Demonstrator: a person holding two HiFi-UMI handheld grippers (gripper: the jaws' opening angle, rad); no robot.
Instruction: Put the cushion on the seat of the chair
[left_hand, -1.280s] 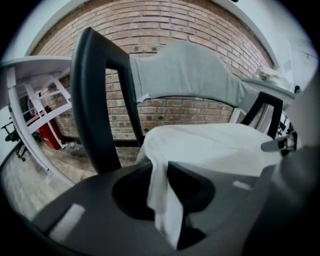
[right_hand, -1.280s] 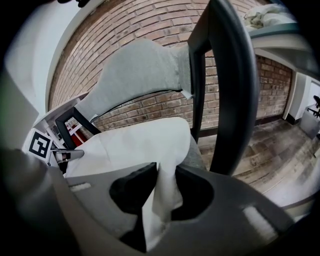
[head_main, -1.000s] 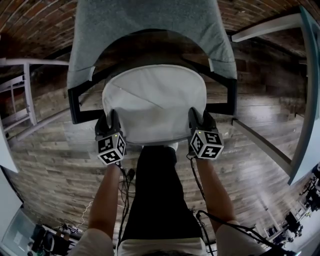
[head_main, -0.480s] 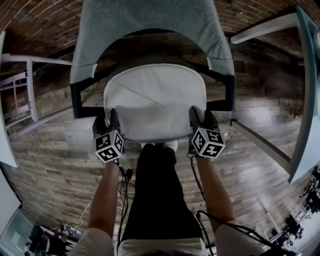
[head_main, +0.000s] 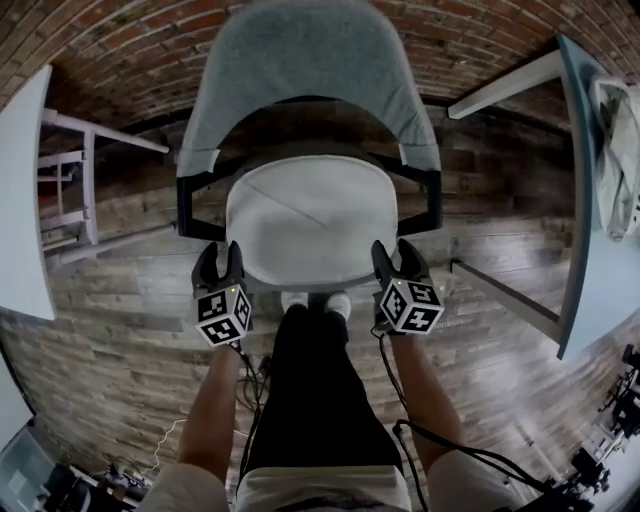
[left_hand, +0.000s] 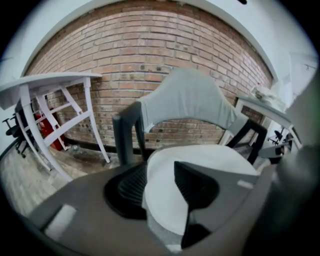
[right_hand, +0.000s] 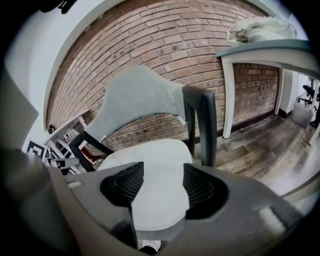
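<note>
You spread the fingers of the left gripper (head_main: 220, 262) and right gripper (head_main: 395, 255) wide, released the cushion (head_main: 310, 215) and lifted clear, leaving it flat on the chair (head_main: 300, 60): job looked done.

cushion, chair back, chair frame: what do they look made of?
Cushion: off-white cloth, matte, probably padded; a seam or crease line runs across it.
Chair back: grey felt-like upholstery, matte, with a slightly fuzzy surface.
Chair frame: black and smooth with a faint sheen; plastic or painted metal, can't tell which.
</note>
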